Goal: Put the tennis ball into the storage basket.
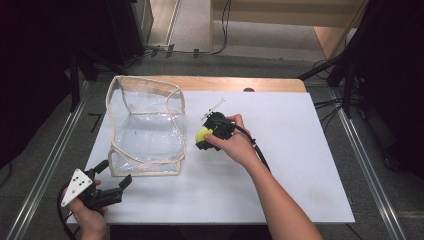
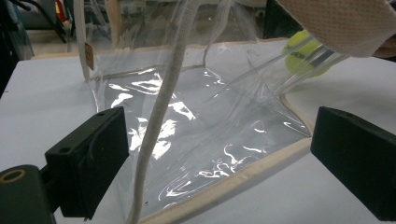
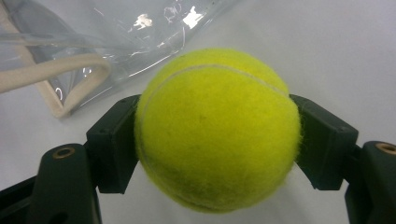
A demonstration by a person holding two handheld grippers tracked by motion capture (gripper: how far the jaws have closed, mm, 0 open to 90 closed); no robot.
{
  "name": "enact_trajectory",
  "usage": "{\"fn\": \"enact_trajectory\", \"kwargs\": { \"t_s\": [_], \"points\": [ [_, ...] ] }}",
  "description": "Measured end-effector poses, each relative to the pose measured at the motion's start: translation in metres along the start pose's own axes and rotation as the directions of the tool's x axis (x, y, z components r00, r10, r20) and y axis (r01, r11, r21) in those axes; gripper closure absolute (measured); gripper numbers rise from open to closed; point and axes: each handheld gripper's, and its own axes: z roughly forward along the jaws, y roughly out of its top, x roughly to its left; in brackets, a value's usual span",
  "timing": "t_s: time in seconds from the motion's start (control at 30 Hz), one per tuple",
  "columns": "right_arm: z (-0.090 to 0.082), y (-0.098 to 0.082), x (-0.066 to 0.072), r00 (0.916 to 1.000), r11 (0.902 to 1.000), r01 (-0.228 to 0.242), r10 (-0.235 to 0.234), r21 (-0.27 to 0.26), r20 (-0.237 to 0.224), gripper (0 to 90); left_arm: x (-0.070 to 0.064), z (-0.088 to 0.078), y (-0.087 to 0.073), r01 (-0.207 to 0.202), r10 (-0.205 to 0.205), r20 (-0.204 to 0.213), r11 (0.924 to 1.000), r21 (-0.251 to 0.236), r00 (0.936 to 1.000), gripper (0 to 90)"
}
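Observation:
A yellow tennis ball (image 3: 217, 128) sits clamped between the two jaws of my right gripper (image 3: 217, 140), just right of the bag's near corner. In the high view the ball (image 1: 202, 134) and the right gripper (image 1: 206, 137) are at the table's middle. A clear plastic bag (image 1: 145, 127) with cream trim stands open-topped left of the ball. My left gripper (image 1: 114, 173) is open near the table's front left, jaws pointing at the bag's front edge. Its own view shows the bag (image 2: 196, 121) close ahead, its cream trim (image 2: 159, 107) hanging between the wide-apart jaws, and the ball (image 2: 303, 56) beyond.
The white table top (image 1: 295, 150) has free room to the right and front. A wooden strip (image 1: 240, 84) runs along its far edge. Dark stands and cables line both sides of the floor.

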Motion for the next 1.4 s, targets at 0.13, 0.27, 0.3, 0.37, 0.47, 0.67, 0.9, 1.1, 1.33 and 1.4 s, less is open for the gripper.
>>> {"fn": "enact_trajectory", "kwargs": {
  "t_s": [0.13, 0.27, 0.3, 0.37, 0.47, 0.67, 0.9, 1.1, 1.33, 1.4],
  "points": [
    [-0.006, 0.002, 0.001, 0.9999, 0.9998, 0.017, -0.017, -0.005, 0.0, 22.7, 0.0, 0.0, 0.0, 0.0, 0.0, 0.0, 1.0, 0.0, 1.0, 4.4],
    [-0.013, 0.005, 0.004, 0.9998, 0.9998, 0.019, -0.019, -0.011, -0.005, 22.7, 0.0, 0.0, 0.0, -0.001, 0.001, -0.001, 1.0, 0.0, 1.0, 4.4],
    [-0.013, 0.005, 0.004, 0.9998, 0.9998, 0.019, -0.019, -0.011, -0.005, 22.7, 0.0, 0.0, 0.0, -0.001, 0.001, -0.001, 1.0, 0.0, 1.0, 4.4],
    [-0.016, 0.006, 0.006, 0.9996, 0.9996, 0.028, -0.028, -0.01, -0.004, 22.7, 0.0, 0.0, 0.0, 0.0, 0.0, -0.001, 1.0, 0.0, 1.0, 4.4],
    [-0.021, 0.009, 0.01, 0.9991, 0.999, 0.042, -0.042, -0.014, -0.009, 22.7, 0.0, 0.0, 0.0, -0.001, 0.001, -0.002, 1.0, 0.001, 1.0, 4.4],
    [-0.029, 0.013, 0.017, 0.998, 0.9979, 0.061, -0.062, -0.021, -0.012, 22.7, 0.0, 0.0, 0.0, -0.001, 0.001, -0.002, 1.0, 0.001, 1.0, 4.4],
    [-0.038, 0.018, 0.022, 0.997, 0.9966, 0.076, -0.077, -0.031, -0.013, 22.8, 0.0, 0.0, 0.0, -0.001, 0.001, -0.002, 1.0, 0.001, 1.0, 4.4],
    [-0.048, 0.022, 0.027, 0.9961, 0.9952, 0.087, -0.088, -0.045, -0.013, 22.8, -0.001, 0.0, 0.0, 0.0, 0.0, -0.001, 1.0, 0.002, 1.0, 4.4],
    [-0.056, 0.025, 0.032, 0.9944, 0.9932, 0.104, -0.105, -0.052, -0.012, 22.7, -0.001, 0.0, 0.0, -0.003, 0.003, 0.001, 1.0, 0.005, 1.0, 4.4],
    [-0.058, 0.026, 0.034, 0.9942, 0.9928, 0.106, -0.107, -0.055, -0.013, 22.8, -0.001, 0.001, 0.0, -0.003, 0.003, 0.001, 1.0, 0.004, 1.0, 4.4]
  ]
}}
